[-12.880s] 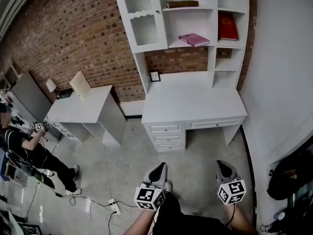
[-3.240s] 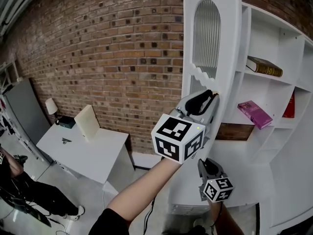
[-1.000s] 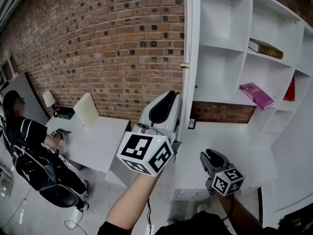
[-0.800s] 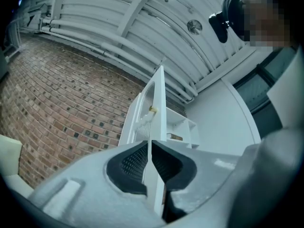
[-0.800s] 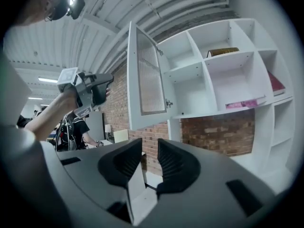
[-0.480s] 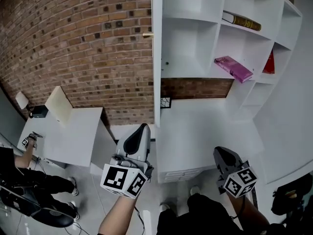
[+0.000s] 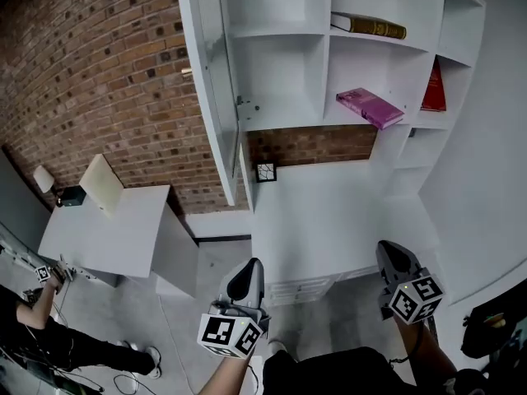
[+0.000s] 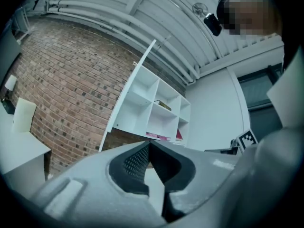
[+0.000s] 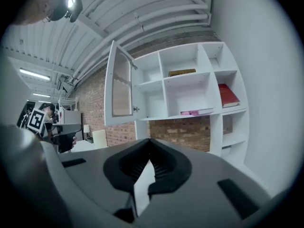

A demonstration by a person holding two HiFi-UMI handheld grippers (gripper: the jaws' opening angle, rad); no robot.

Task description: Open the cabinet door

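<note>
The white cabinet [image 7: 324, 64] over the counter [image 7: 329, 212] has its door [image 7: 210, 89] swung wide out to the left, leaving the shelves bare to view, so I judge the opening itself finished (the little knob [image 7: 186, 72] pokes out from the door's outer face). My left hand-held gripper [image 7: 249, 263] and right hand-held gripper [image 7: 387, 247] hang low before the counter, well apart from the door, each with jaws pressed together on nothing. The next move asks only that I keep both clear of the door.
</note>
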